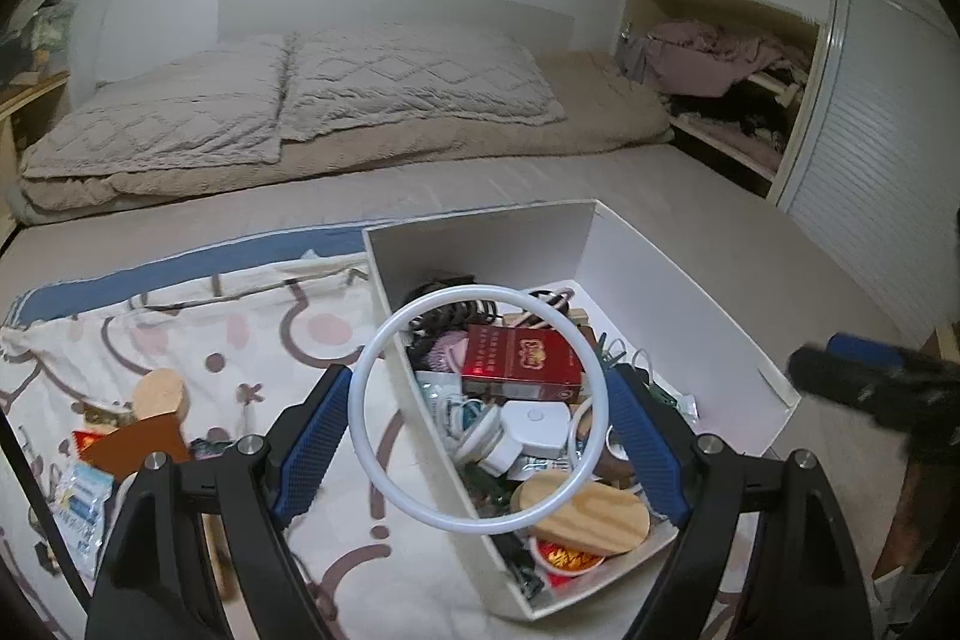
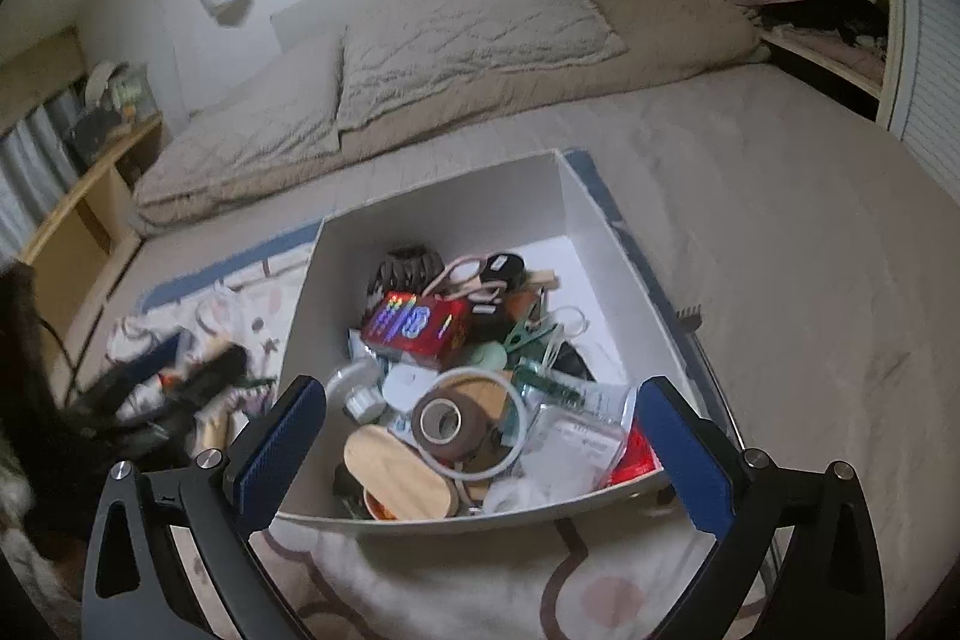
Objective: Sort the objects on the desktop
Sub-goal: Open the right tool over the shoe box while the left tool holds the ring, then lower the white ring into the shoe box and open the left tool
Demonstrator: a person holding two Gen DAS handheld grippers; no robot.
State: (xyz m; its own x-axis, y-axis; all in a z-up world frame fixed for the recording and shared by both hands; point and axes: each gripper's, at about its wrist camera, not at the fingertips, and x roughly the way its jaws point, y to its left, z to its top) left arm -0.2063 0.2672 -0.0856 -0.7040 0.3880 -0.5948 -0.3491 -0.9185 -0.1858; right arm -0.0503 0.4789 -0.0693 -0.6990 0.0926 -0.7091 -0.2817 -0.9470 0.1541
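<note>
The left gripper (image 1: 479,430) holds a white ring (image 1: 367,370) between its blue pads, above the left wall of the white box (image 1: 690,304). Behind the ring, a red pack (image 1: 521,361) lies in the box.

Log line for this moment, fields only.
left gripper: shut on white ring, above box wall | right gripper: open, empty, facing box | box: full of clutter
</note>
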